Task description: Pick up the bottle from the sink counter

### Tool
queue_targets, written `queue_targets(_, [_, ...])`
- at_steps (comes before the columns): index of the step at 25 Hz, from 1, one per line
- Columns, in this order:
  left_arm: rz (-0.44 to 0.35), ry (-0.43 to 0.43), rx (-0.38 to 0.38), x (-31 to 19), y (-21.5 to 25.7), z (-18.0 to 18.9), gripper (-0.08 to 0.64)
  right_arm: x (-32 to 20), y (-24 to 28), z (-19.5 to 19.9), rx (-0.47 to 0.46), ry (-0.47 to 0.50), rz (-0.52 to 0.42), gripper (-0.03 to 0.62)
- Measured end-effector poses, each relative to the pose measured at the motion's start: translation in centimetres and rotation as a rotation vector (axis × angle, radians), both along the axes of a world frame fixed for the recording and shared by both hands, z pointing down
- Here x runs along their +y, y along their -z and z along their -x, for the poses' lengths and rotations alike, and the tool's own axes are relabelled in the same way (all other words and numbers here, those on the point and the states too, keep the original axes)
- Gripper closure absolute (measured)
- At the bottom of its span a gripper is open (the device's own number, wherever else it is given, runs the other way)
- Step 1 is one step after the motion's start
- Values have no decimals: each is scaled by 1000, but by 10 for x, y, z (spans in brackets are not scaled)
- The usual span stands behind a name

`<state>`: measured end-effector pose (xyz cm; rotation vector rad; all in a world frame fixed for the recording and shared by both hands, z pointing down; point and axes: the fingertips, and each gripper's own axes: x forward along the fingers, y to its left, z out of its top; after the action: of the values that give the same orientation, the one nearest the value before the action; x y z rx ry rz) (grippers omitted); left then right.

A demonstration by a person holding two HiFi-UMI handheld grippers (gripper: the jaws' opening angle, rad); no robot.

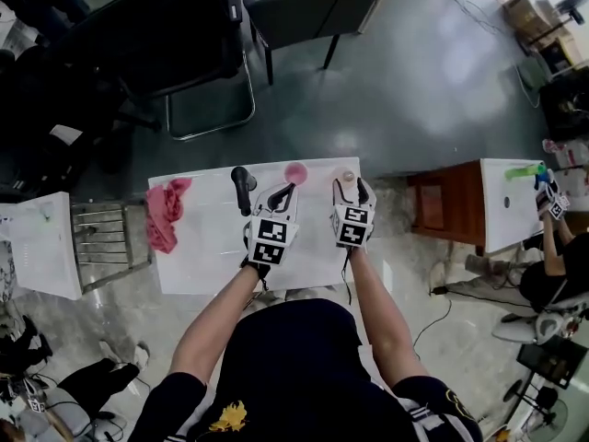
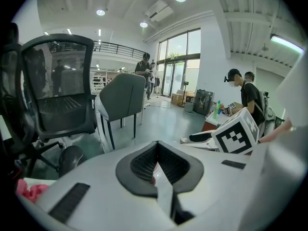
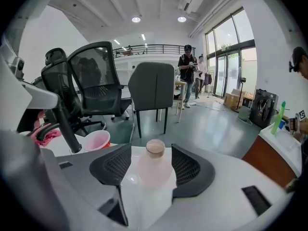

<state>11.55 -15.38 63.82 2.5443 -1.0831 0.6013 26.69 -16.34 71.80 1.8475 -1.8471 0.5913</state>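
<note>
Right gripper [image 3: 150,153]: jaws stand about half apart; the pale pink bottle [image 3: 149,171] stands upright between the pads, which do not appear to press on it; it sits at the far right edge of the white counter [image 1: 212,251]. Left gripper [image 2: 156,147]: jaws closed tip to tip, holding nothing; pink cup [image 1: 295,172] just beyond it; black faucet [image 1: 243,187] to its left; pink cloth [image 1: 166,212] at the counter's left end.

I log one white counter [image 1: 207,247]. On it, left to right:
- a crumpled pink cloth [image 1: 166,212] at the left edge
- a black tap [image 1: 243,188], upright
- a pink cup [image 1: 295,172] at the far edge
- a pale pink bottle [image 3: 153,165], upright and capped, near the right end
</note>
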Motion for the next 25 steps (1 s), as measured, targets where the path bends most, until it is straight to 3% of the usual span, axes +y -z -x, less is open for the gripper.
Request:
queue_targets(3, [5,12,4,-4,-4,0,542,-10,-12,0,2,20,1,243])
queue_targets(6, [11,23,9,-6,-8,2,541,-14,-29,1,3,28,22,205])
queue_targets(16, [39,58,6,-12,-22,5,541,-28,-80,-9,-15,40,138,136])
queue_targets(25, [65,88,17,-13,-28,5,541,-32,-102,-6,7,63,179,132])
